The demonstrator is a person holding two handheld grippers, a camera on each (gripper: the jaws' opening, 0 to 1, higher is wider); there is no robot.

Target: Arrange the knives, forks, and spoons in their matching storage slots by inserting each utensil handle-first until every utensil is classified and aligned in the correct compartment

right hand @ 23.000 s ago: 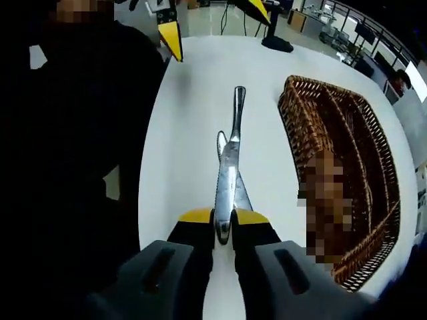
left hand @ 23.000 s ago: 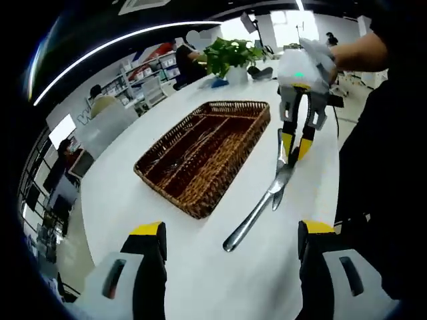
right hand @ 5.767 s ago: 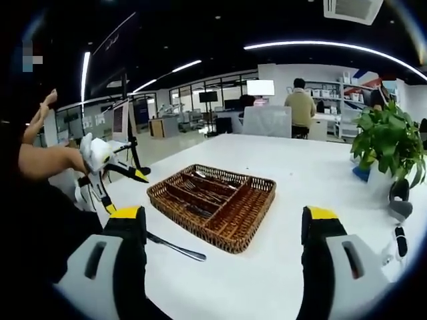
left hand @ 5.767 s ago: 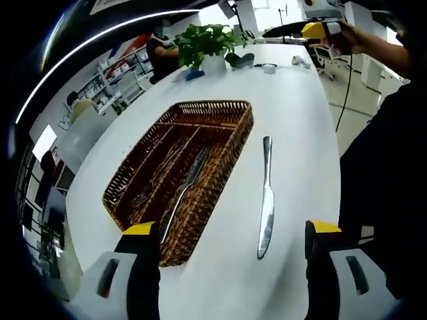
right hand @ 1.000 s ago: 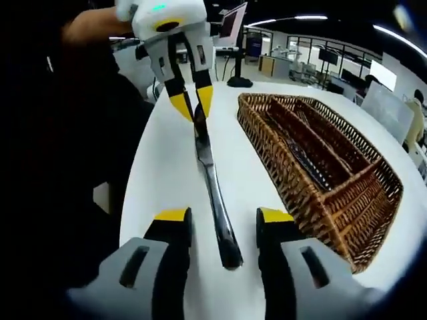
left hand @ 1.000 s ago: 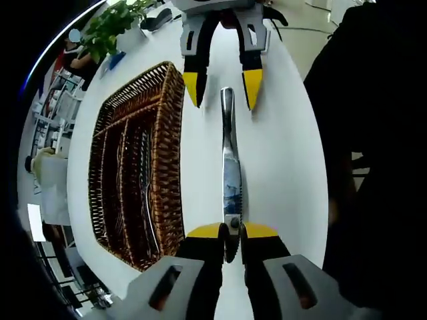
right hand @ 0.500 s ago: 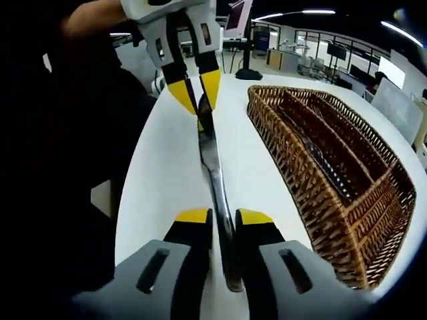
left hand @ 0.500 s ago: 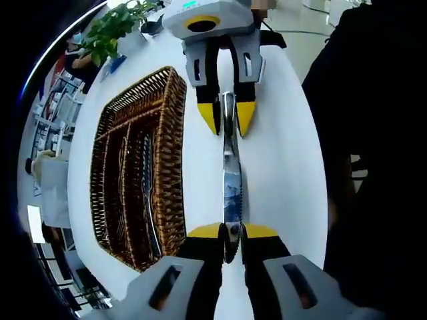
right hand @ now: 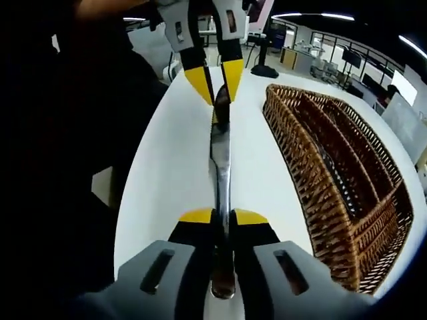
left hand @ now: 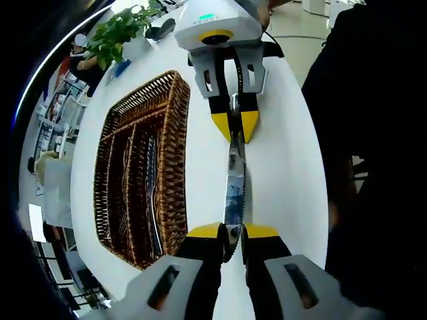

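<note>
A table knife lies lengthwise on the white table, held at both ends. My left gripper is shut on its serrated blade tip. Coming in from the top, my right gripper is shut on the handle. In the right gripper view my right gripper clamps the knife handle, whose butt sticks out below the jaws, and my left gripper pinches the far blade end. The divided wicker basket lies beside the knife, with forks and other utensils in its slots.
The wicker basket runs along the knife's right in the right gripper view. A potted plant stands beyond the basket. A person's dark clothing borders the table's near edge. A monitor stand sits at the table's far end.
My right gripper slid along the handle toward the blade and went from open around it to shut on it. My left gripper kept hold of the blade tip.
</note>
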